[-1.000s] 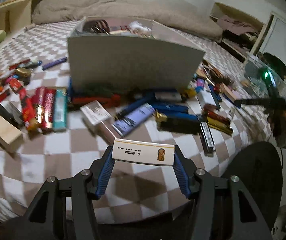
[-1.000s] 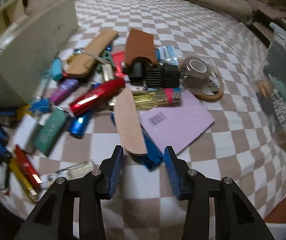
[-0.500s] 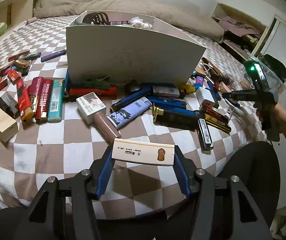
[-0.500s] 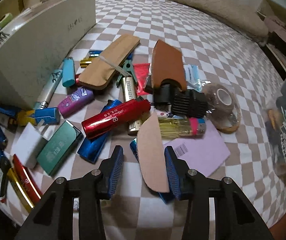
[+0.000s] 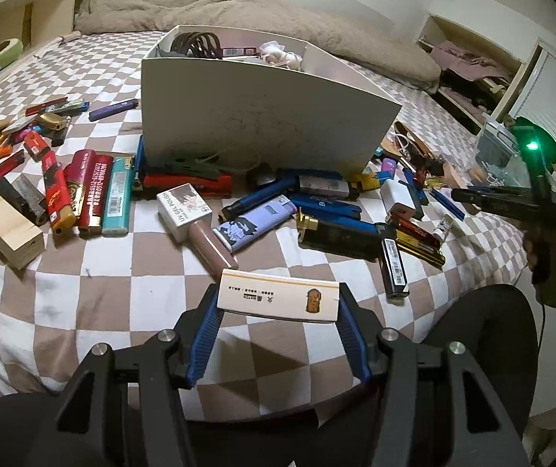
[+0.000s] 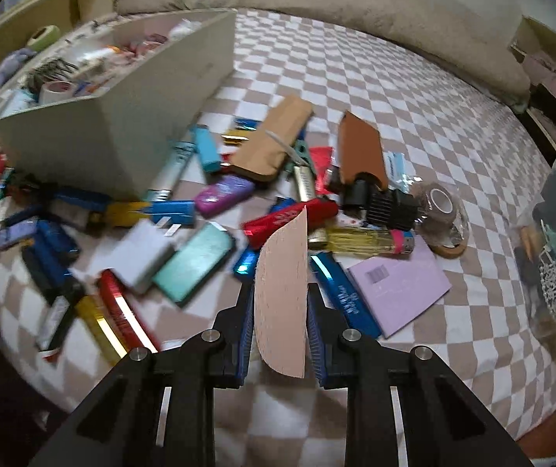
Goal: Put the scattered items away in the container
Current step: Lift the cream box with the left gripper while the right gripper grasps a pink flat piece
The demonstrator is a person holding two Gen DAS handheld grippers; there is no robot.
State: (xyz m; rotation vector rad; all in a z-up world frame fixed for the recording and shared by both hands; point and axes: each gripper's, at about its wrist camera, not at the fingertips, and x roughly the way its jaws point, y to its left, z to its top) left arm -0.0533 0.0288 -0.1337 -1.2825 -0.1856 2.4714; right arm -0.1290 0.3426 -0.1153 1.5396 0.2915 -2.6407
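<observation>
1. Left gripper (image 5: 278,319): jaws pinch a white matchbox (image 5: 277,299) by its ends, as a second ago; it now hangs higher over the bed (image 5: 83,295), the box (image 5: 262,124) straight ahead beyond the lighters (image 5: 328,233)
2. Right gripper (image 6: 281,327): jaws pinch a pink card (image 6: 281,303), which half a second ago lay on the pile between spread jaws; it now stands lifted, the box (image 6: 122,124) ahead-left
3. Both loads look ready to carry to the box; most clutter remains
</observation>
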